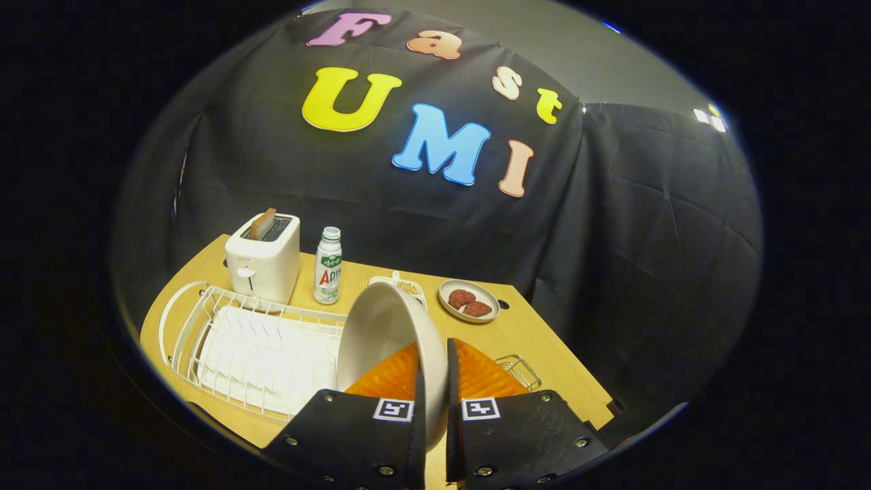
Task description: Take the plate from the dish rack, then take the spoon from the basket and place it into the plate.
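White plate (391, 340), dish rack (204, 327) and toaster (263, 262); tan wooden table (544, 361); white bottle (328, 267), green-banded.

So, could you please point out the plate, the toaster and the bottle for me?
plate (381, 333): gripper view, on its inner face, above the jaws clamping its rim.
toaster (267, 269): gripper view, on its front wall.
bottle (328, 271): gripper view, on its label.
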`<action>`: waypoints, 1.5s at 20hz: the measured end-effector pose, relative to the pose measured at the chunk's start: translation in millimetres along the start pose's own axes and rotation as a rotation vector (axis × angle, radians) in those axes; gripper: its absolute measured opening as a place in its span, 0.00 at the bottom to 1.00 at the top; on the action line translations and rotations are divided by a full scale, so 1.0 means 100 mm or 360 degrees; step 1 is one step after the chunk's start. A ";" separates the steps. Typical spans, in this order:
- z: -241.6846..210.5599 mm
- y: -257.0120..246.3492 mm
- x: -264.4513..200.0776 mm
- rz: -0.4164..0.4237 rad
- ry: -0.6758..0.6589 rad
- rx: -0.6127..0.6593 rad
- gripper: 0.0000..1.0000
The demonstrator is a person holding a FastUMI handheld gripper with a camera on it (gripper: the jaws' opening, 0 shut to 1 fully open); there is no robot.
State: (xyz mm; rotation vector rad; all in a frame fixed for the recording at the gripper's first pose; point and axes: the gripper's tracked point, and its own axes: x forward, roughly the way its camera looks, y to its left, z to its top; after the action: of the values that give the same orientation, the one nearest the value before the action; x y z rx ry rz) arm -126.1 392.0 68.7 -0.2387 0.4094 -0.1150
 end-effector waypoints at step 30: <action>-1.58 -0.01 -0.49 0.0283 0.0448 0.0229 0.12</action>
State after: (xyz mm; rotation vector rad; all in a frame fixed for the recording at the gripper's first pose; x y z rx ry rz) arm -235.0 366.4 -53.1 -0.0427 0.6971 -0.0024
